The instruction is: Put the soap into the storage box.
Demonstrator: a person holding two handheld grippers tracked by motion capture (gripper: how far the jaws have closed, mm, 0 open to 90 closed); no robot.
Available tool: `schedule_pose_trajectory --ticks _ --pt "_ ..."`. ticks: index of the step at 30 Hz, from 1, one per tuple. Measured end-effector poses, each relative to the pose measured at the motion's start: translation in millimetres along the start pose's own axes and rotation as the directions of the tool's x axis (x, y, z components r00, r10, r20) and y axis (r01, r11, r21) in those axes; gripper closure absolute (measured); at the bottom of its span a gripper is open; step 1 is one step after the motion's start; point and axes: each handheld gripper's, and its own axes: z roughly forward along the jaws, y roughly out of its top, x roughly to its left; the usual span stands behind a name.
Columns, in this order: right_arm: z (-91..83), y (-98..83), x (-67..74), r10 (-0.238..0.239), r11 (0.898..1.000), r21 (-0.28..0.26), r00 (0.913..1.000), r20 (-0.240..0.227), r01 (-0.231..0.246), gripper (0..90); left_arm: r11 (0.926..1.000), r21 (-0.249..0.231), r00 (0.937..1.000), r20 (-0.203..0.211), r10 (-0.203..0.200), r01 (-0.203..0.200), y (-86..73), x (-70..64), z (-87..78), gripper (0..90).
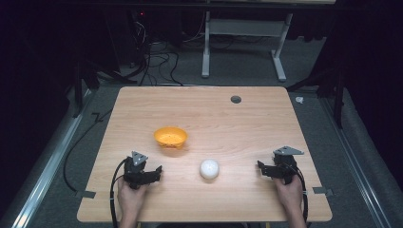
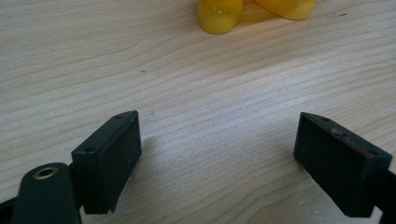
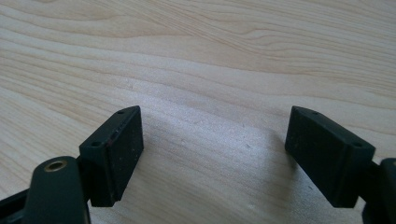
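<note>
My left gripper (image 1: 154, 172) and right gripper (image 1: 263, 167) both rest released on the table (image 1: 247, 123). The white ball (image 1: 209, 169) sits between them, the orange bowl (image 1: 170, 136) farther left. An off-centre pinch could send the ball rolling.

The high view is bright in the middle and very dark all around. Light falls from above onto the table (image 1: 214, 118), and its wood looks pale and a bit washed out. The white ball (image 1: 209, 169) glows so much that its surface looks flat. Small soft shadows sit under the ball and the bowl (image 1: 170, 137). That picture is a little grainy. In both gripper views the wood grain is sharp, with soft grey shadows by the black jaws. The yellow shapes (image 2: 219, 16) at the top edge shine.
</note>
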Motion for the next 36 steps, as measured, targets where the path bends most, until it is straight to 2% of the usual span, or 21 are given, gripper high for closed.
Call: schedule_pose_trajectory --ticks 25,35,36 --pt "0.0 0.0 0.0 0.0 1.0 0.0 1.0 0.0 0.0 20.3 1.0 0.0 1.0 0.004 -0.003 0.003 0.0 0.2 0.0 15.4" --pt "0.1 0.2 0.1 0.004 1.0 0.0 1.0 0.001 -0.004 20.3 0.9997 0.001 0.9996 -0.014 -0.025 0.025 -1.5 -3.1 -2.0 15.3" --pt "0.1 0.2 0.1 0.003 1.0 0.0 1.0 0.001 -0.003 20.4 0.9996 0.002 0.9996 -0.002 -0.026 0.026 -0.7 -2.8 -2.2 15.6"
